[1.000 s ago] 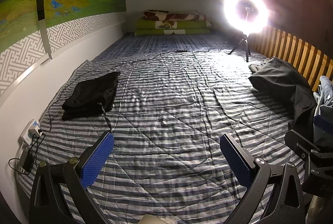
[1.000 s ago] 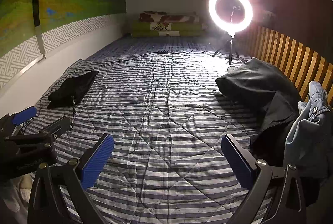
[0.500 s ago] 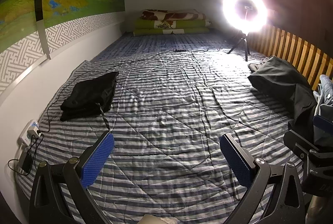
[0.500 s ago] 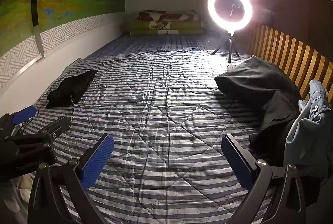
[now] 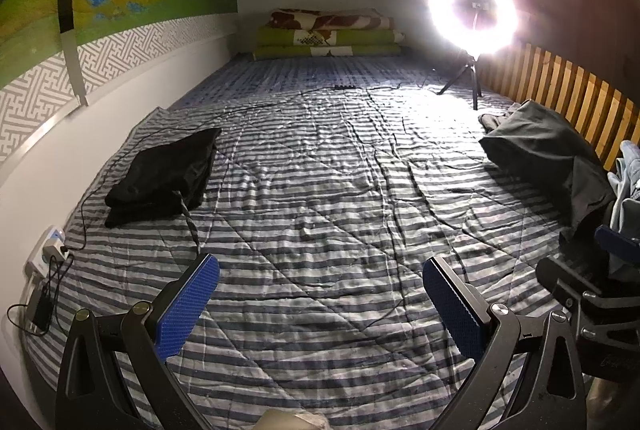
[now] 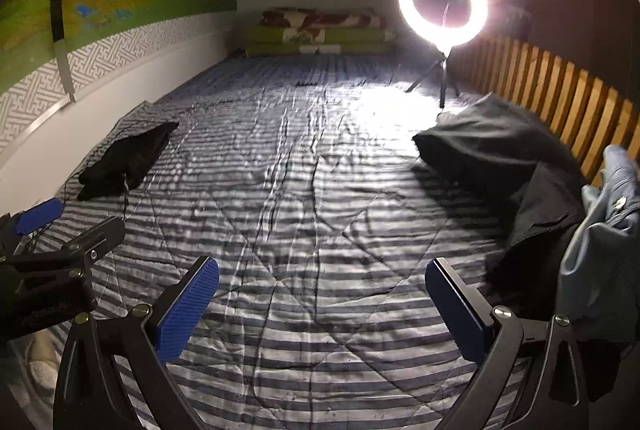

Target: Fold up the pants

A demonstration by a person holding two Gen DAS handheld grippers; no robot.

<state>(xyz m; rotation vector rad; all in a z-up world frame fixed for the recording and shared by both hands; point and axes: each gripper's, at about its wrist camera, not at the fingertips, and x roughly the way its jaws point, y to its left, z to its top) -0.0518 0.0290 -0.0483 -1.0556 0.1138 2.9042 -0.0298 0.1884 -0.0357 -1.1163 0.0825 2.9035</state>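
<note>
Folded black pants (image 5: 164, 174) (image 6: 128, 158) lie at the left of the striped quilt (image 5: 320, 198) (image 6: 304, 190), a drawstring trailing toward me. At the right, a loose heap of dark pants (image 5: 548, 154) (image 6: 504, 158) rests against the wooden rail, with pale blue jeans (image 6: 600, 242) (image 5: 628, 166) beside it. My left gripper (image 5: 320, 306) hangs open over bare quilt, nothing between its blue pads. My right gripper (image 6: 322, 306) is open too, close to the jeans and the dark heap. Each gripper shows at the edge of the other's view.
A lit ring light on a tripod (image 5: 472, 18) (image 6: 442, 4) stands at the far right, its cable running across the quilt. Folded blankets (image 5: 328, 34) are stacked at the far end. A power strip and charger (image 5: 44, 262) lie by the left wall. A wooden slat rail (image 6: 560, 102) borders the right.
The right wrist view has shifted slightly right, toward the dark heap, and is blurred by motion. The left gripper has barely moved. Both stay open.
</note>
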